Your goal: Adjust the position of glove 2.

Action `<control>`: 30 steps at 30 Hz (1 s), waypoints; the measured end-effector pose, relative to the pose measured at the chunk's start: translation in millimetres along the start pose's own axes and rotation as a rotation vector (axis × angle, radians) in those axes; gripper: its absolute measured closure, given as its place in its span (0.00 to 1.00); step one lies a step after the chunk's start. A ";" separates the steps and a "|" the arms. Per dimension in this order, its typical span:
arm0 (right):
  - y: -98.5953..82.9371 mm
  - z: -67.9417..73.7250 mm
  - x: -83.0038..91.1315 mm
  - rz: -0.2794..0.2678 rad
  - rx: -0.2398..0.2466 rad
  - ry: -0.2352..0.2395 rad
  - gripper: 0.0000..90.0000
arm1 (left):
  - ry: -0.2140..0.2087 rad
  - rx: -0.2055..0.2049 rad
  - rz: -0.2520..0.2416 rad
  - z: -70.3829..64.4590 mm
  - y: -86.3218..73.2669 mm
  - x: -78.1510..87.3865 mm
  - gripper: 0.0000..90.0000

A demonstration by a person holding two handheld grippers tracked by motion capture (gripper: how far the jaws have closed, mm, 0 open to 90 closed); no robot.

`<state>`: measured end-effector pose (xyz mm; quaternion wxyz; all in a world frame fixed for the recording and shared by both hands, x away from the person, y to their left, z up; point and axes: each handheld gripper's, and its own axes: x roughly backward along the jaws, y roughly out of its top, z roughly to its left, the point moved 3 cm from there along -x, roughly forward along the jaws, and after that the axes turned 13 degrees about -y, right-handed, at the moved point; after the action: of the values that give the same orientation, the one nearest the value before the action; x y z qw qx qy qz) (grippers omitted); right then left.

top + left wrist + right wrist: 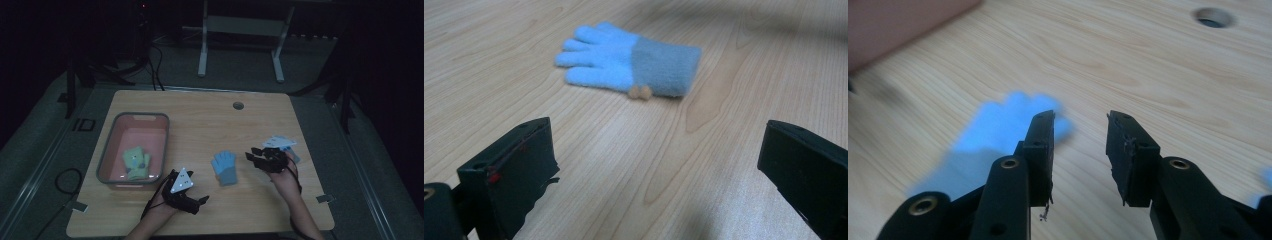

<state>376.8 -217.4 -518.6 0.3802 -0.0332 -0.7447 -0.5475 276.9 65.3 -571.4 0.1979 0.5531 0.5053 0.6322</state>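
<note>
Lying flat on table (200, 120): blue glove (224, 167), between both parted claws.

No legible txt/labels/nos. anywhere, maybe faint marks on floor left of table (200, 107).

Two gloves: one blue glove (224, 168) on the table (210, 125), one green glove (136, 162) in the single bin (106, 150).

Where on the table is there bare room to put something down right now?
Free: the far strip of the table between the bin and the cable hole, and the near edge between the forearms. Crowded: the middle, where the blue glove lies between the left gripper and right gripper.
</note>
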 end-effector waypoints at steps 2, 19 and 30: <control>-5.8 -16.6 5.1 0.004 0.008 -0.019 0.71 | 0.001 0.002 0.000 0.4 0.0 0.0 0.03; -40.7 -121.7 11.4 0.078 -0.043 -0.121 0.67 | 0.004 0.013 0.002 0.4 -1.4 0.5 0.03; -48.4 -144.6 -3.3 0.115 -0.042 -0.113 0.64 | 0.013 0.017 0.000 0.0 -3.2 1.4 0.03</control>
<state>433.2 -357.0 -542.6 0.3676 -0.1144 -0.7503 -0.5374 275.5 67.8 -573.5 0.1898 0.5506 0.5119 0.6314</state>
